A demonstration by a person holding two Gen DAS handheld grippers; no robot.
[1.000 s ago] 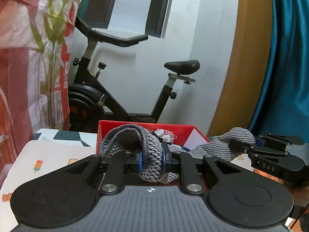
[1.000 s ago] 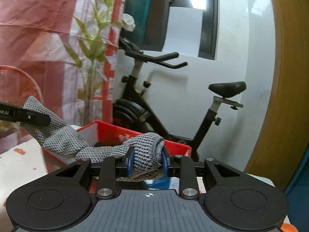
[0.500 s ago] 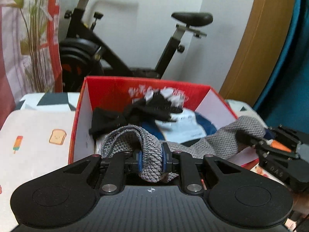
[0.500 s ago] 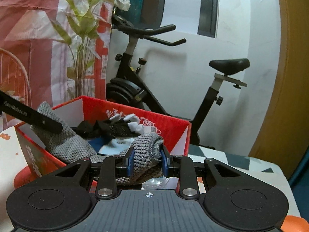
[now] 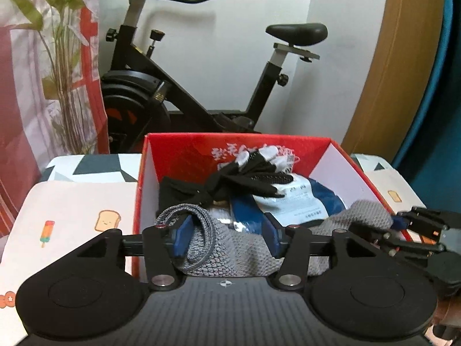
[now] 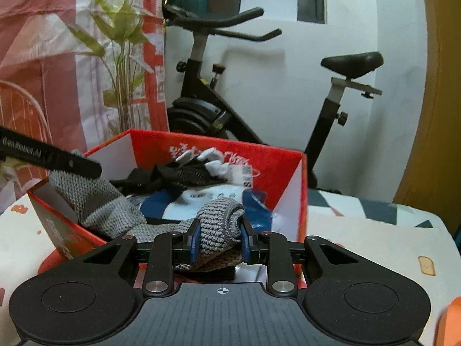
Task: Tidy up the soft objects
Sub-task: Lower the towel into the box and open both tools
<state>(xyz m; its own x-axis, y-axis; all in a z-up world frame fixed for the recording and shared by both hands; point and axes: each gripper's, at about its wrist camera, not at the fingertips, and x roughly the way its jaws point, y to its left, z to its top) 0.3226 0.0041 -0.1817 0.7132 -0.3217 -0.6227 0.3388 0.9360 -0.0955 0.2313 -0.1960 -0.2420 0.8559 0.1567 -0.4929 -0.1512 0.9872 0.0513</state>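
The left claw (image 5: 227, 238) has just spread, freeing its end of the grey knitted cloth (image 5: 230, 248), which slumps between its pads over the red cardboard box (image 5: 184, 150) at 12 o'clock. The right claw (image 6: 220, 240) still pinches the other end; its release likely comes next.

The grey cloth (image 5: 230, 248) was coarse, chunky knit. The red box (image 5: 184, 150) looked like smooth, slightly glossy card. The left claw (image 5: 227, 239) was matt black plastic with a ribbed base and shiny metal screws.
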